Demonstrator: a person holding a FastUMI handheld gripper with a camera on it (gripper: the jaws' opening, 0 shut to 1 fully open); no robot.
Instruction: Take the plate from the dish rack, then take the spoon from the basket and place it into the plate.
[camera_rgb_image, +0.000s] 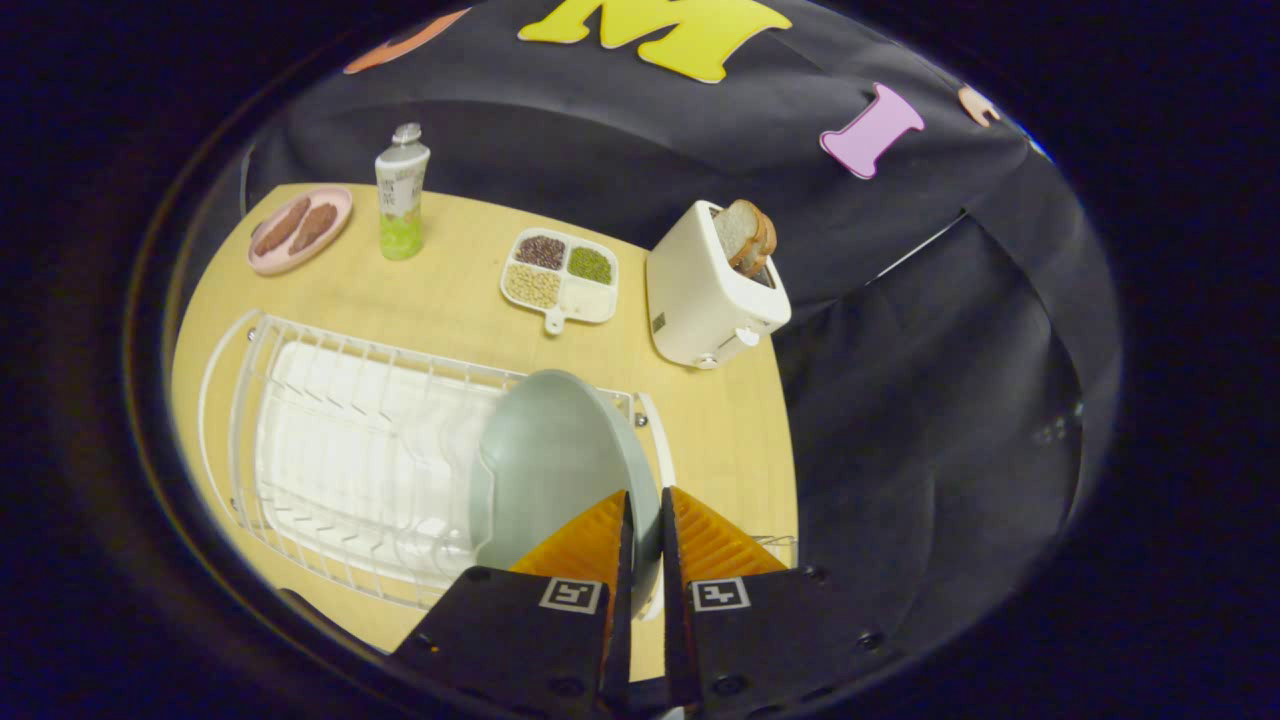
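Step one in hand: your gripper (645, 505) clamped rim of round grey-green plate (550, 460), upright in white wire dish rack (330, 450). Next you needed straight lift clear of wires.

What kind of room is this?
Probably a pretend kitchen set up in a booth: a toaster with bread, a dish rack, and the gripper shut on a plate on a wooden table.

Matt plate (550, 460), white wire dish rack (330, 440), wood-look table (460, 290).
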